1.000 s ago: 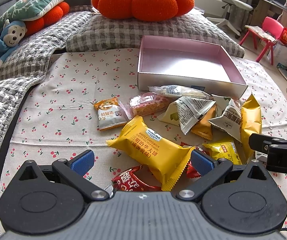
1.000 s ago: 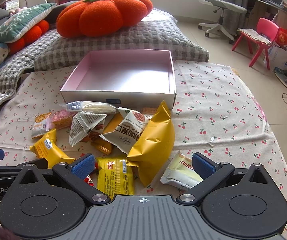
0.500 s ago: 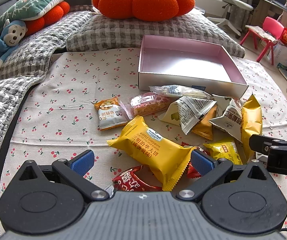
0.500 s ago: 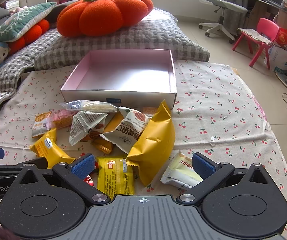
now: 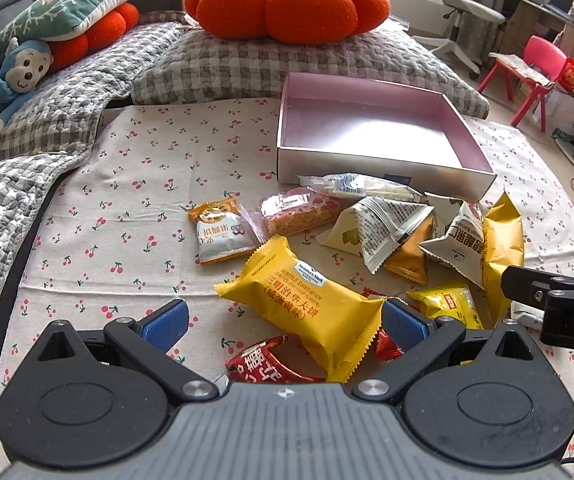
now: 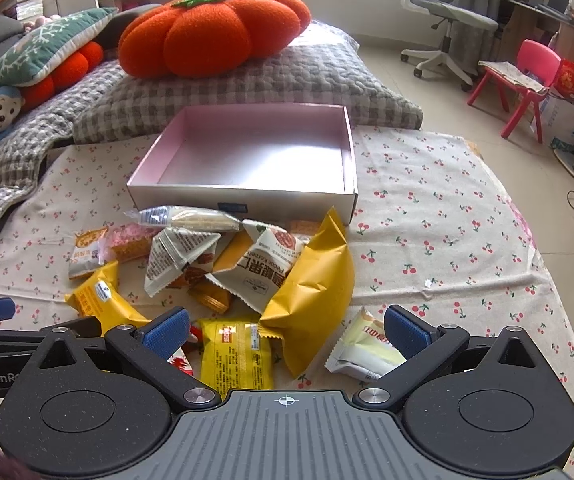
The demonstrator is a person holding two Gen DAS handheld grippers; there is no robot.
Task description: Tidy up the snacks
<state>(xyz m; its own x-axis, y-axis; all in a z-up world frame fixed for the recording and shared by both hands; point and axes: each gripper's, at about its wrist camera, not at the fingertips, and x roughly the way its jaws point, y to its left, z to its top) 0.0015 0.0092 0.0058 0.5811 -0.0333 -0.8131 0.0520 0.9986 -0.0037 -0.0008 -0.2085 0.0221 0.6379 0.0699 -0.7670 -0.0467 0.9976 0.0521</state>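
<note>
The cloth [image 5: 99, 200] is pale cream, sprinkled with small red cherries; the box [image 6: 247, 200] is silvery white outside and pink inside; the cushion [image 5: 287, 0] is orange with a green top; the pillow [image 5: 247, 68] beneath it is grey and white check; the toy monkey [image 5: 3, 84] is blue with a cream face; one packet [image 5: 307, 304] is yellow with orange writing; the little chair [image 6: 527, 76] is bright pink.
</note>
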